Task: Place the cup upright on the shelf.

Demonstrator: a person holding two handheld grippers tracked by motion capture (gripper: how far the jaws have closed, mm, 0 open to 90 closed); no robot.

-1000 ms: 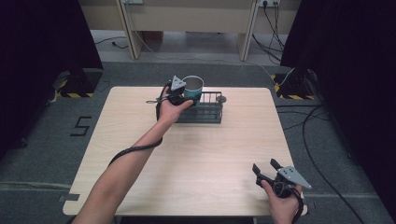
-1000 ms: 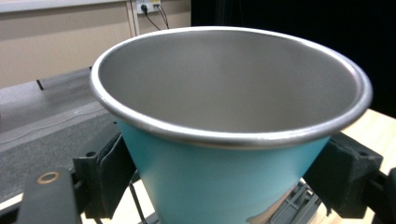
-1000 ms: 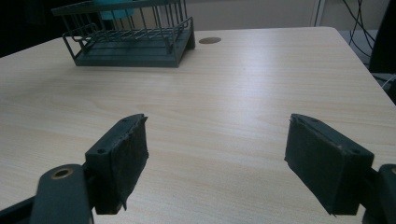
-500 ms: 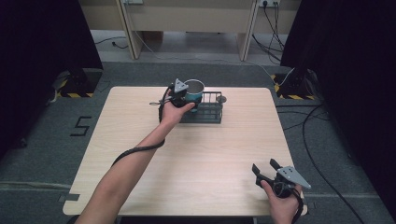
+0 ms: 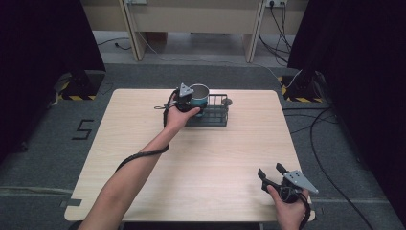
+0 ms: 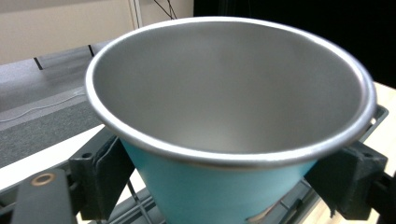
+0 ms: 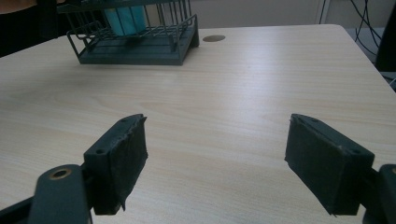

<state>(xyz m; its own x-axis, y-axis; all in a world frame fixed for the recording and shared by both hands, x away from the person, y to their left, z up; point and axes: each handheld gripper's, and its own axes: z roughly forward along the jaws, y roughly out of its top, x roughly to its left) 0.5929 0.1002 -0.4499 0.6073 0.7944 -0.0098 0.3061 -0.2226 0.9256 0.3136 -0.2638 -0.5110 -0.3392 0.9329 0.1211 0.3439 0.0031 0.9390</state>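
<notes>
Item: teal cup (image 6: 219,186), steel-lined, pinched in your left gripper (image 5: 187,98) jaws over the left end of the wire rack (image 5: 218,115) at the bench's (image 5: 201,163) far side. Your right gripper (image 7: 215,163) idles near, jaws spread, empty. Status, judged: cup carried to rack, seating and release outstanding.

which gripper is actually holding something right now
The left gripper, jaws clamped on the teal cup over the rack; the right gripper is open, empty.

You are looking at just one readable mark: a black figure "5" (image 5: 84,129) lying on the grey floor (image 5: 43,158) left of the table (image 5: 230,158). Nothing on the table is carrying any legible text or brand.
</notes>
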